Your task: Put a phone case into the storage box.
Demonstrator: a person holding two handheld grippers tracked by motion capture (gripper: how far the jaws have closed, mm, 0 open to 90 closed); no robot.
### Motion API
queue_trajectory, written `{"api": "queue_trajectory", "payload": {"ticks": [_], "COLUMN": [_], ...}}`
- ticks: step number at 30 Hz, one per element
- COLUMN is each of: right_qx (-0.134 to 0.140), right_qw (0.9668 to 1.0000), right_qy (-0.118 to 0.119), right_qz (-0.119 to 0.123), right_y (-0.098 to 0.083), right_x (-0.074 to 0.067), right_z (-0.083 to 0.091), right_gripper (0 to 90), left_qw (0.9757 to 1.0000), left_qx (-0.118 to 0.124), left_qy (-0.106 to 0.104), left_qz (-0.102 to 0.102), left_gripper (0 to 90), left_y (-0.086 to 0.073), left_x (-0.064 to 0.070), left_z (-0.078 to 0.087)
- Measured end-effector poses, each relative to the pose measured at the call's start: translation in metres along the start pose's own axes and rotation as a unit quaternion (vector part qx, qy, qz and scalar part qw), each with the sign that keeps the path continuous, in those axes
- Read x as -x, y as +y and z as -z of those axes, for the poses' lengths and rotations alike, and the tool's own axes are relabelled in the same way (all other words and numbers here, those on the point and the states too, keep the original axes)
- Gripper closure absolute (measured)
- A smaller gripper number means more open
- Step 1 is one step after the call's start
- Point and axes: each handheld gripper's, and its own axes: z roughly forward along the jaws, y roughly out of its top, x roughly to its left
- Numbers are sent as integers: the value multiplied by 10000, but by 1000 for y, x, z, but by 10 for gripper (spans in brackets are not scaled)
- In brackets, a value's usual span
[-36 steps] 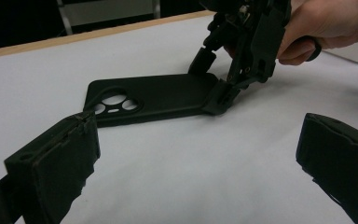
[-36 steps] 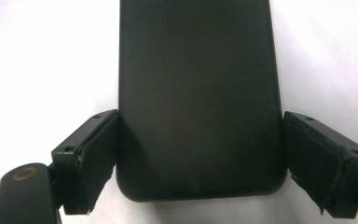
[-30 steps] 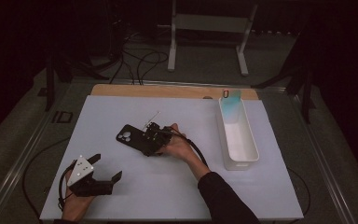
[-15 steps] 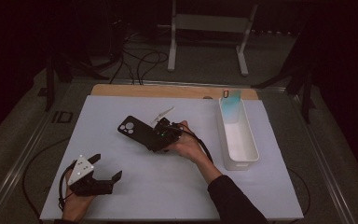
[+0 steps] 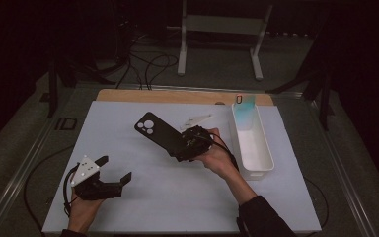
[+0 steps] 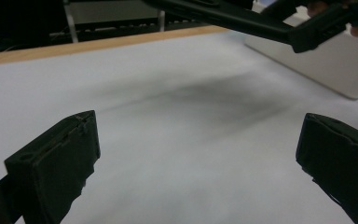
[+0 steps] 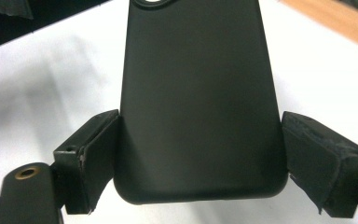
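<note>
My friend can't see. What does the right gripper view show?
A smooth black phone case stands clamped by its two long edges between the right gripper's black jaws. Behind it lies the white table sheet, with a strip of wooden board at the top right.

The desk (image 5: pixel 128 207) is seen from a fixed camera set high on the person's side, faced forward and down, far enough that the whole white surface is taken in. The left gripper view is taken low, close over the desk, faced toward the white bin (image 6: pixel 326 65) at the upper right of the frame; the bin (image 5: pixel 251 143) is shared with the high view. The right gripper view is set very close to the black phone case (image 7: pixel 198 102), shared with both other views (image 5: pixel 158 131) (image 6: pixel 223 16).
</note>
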Motion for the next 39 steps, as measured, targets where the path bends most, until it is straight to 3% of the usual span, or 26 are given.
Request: {"api": "queue_trajectory", "payload": {"ticks": [6, 12, 20, 26, 31, 36, 39], "right_qx": [335, 659, 954, 1151, 1288, 1369, 1360], "right_qw": [9994, 9976, 9954, 9933, 9915, 9905, 9906], "right_qy": [-110, -207, -50, -92, -75, -15, -2], "right_qz": [1, -33, -22, 80, 171, 139, 171], "right_y": [-14, -25, -35, -32, -32, -32, -32], "right_x": [-5, -11, -22, -32, -40, -44, -50], "right_z": [24, 35, 36, 37, 36, 33, 28], "right_gripper": [147, 146, 145, 145, 145, 144, 143], "left_qw": [9999, 9995, 9982, 9971, 9957, 9922, 9913], "left_qx": [53, 49, 29, 56, 138, 136, 123], "left_qy": [-116, -298, -575, -705, -821, -1093, -1196], "left_qz": [-33, 42, 150, 272, 400, 577, 542], "left_gripper": [10, 13, 29, 85, 177, 354, 450], "left_y": [17, 36, 57, 68, 72, 72, 73], "left_x": [8, 18, 33, 43, 49, 52, 56], "left_z": [-9, -20, -39, -50, -56, -59, -61]}}
